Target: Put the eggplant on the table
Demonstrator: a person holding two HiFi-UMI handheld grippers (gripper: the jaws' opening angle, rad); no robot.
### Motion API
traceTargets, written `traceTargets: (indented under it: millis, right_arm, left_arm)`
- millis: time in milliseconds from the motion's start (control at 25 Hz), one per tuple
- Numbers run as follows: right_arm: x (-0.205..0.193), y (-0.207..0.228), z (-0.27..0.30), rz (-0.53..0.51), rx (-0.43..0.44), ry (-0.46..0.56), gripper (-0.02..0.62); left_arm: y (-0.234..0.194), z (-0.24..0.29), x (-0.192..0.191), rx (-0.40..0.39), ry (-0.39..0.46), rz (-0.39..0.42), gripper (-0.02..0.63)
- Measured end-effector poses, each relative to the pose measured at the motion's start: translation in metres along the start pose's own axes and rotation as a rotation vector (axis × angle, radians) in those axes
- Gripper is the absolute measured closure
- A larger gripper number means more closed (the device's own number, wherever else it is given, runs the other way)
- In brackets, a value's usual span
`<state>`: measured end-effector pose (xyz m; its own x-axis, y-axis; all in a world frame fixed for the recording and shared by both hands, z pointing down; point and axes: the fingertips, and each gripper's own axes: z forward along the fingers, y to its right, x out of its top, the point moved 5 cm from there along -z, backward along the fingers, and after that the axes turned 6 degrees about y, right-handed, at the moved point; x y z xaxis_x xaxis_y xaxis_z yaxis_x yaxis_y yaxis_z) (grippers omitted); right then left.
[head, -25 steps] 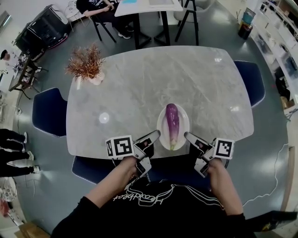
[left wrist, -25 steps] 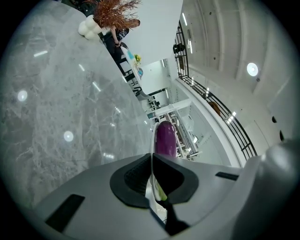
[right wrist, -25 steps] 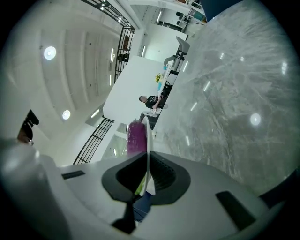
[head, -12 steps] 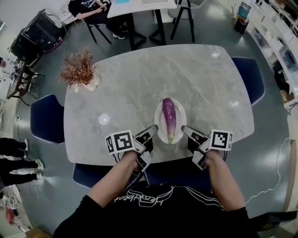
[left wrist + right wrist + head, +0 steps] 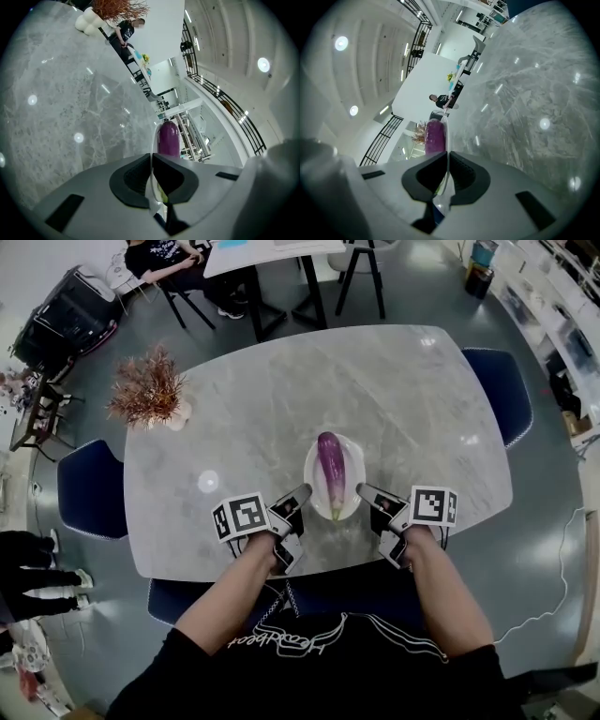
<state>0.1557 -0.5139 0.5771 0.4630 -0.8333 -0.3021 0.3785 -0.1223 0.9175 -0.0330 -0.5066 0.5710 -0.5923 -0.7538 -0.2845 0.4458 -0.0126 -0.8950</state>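
A purple eggplant (image 5: 330, 465) lies lengthwise on a white oval plate (image 5: 352, 474) over the near part of the grey marble table (image 5: 281, 390). My left gripper (image 5: 300, 495) is shut on the plate's near left rim and my right gripper (image 5: 364, 491) on its near right rim. In the left gripper view the thin plate edge (image 5: 156, 140) runs between the closed jaws of the left gripper (image 5: 151, 157), with the eggplant (image 5: 168, 139) just beyond. The right gripper view shows the same: the right gripper (image 5: 447, 157), plate edge (image 5: 447, 136), eggplant (image 5: 434, 137). I cannot tell whether the plate touches the table.
A dried reddish plant in a white vase (image 5: 145, 390) stands at the table's far left corner. Blue chairs sit at the left (image 5: 89, 488), the right (image 5: 497, 381) and under the near edge (image 5: 216, 596). A person (image 5: 173, 259) sits at another table behind.
Both grippers have moved forward with the plate, carrying it and the eggplant from the table's near edge farther in over the table.
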Motion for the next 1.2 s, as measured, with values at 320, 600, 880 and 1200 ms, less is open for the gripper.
traceTargets:
  millis: [320,600,880,1200]
  right_arm:
    - [-0.002,0.021,0.016,0.007,-0.061,-0.039,0.577]
    - [-0.007,0.035,0.028,0.007,-0.141,-0.060,0.577]
    - [-0.009,0.045,0.033,0.020,-0.219,-0.086,0.577]
    - [-0.010,0.051,0.037,-0.007,-0.274,-0.100,0.575]
  left_arm:
    - [-0.027,0.014,0.000,0.060,-0.023,0.004,0.595]
    - [-0.048,0.019,-0.001,0.101,-0.043,-0.024,0.595]
    - [-0.056,0.023,-0.004,0.139,-0.041,-0.046,0.595]
    - [-0.062,0.027,-0.006,0.142,-0.063,-0.037,0.595]
